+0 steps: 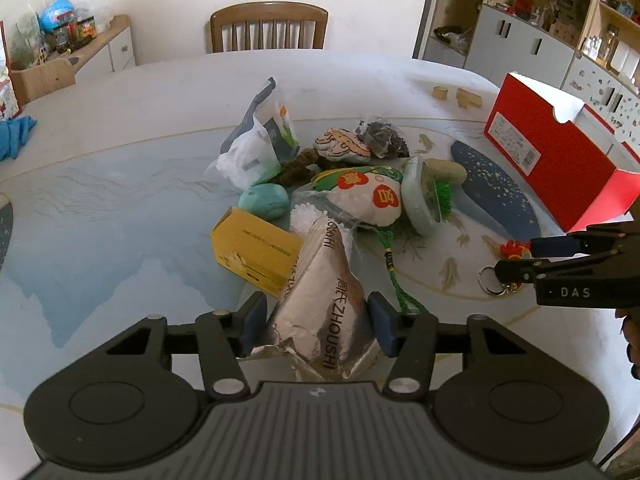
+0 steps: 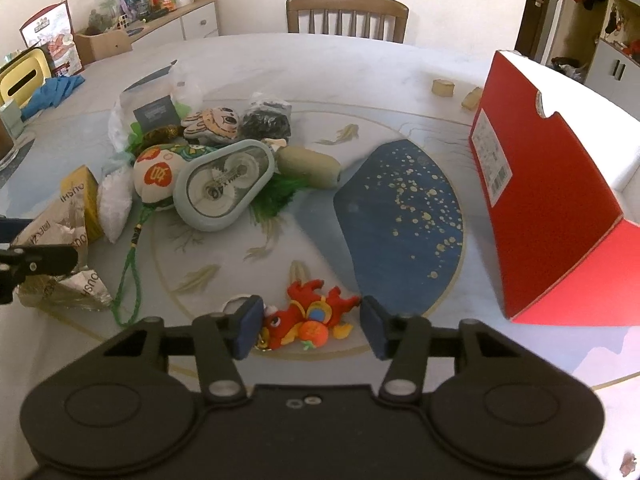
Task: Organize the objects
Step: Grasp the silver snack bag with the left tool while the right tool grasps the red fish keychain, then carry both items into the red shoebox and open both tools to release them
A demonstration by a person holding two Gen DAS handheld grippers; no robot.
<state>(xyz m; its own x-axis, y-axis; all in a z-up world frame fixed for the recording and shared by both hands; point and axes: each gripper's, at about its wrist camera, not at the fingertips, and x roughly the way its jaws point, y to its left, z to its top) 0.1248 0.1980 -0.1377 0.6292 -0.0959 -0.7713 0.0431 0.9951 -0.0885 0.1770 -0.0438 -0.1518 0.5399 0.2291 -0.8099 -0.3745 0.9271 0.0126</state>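
On the table (image 1: 120, 208), left gripper (image 1: 317, 322) pinching crinkly silver foil packet (image 1: 326, 312), right gripper (image 2: 311, 326) gaping wide around red dragon plush keychain (image 2: 310, 318), risking foil slipping.

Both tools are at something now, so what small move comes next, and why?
Probably close the right tool on the red dragon keychain: its fingers stand open on either side of the toy, which lies on the table. The left tool already grips the silver foil packet.
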